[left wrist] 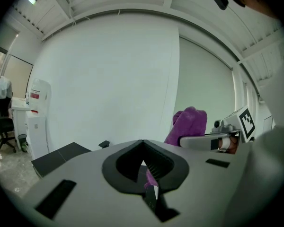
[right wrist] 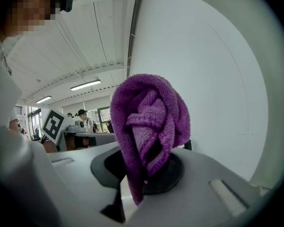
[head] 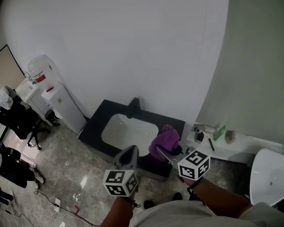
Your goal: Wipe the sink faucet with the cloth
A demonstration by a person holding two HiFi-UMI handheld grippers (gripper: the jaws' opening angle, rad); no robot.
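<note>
Setting: washroom mock-up inside an office or lab hall. Evidence: white sink (head: 128,132) in black counter (head: 95,124), faucet (head: 134,106) behind sink; toiletries shelf (head: 236,143) right of sink; water dispenser (head: 41,75) and office chairs (head: 20,121) left of sink; strip lights (right wrist: 85,85) overhead.

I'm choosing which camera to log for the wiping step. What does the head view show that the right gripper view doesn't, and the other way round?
Only the head view: the white sink in its black counter, the dark faucet at the back edge, and a water dispenser further left.
Only the right gripper view: ceiling lights, and the jaws seen close up, shut on bunched folds.
Both: the purple cloth held in the right hand-held gripper, and the left hand-held gripper.
</note>
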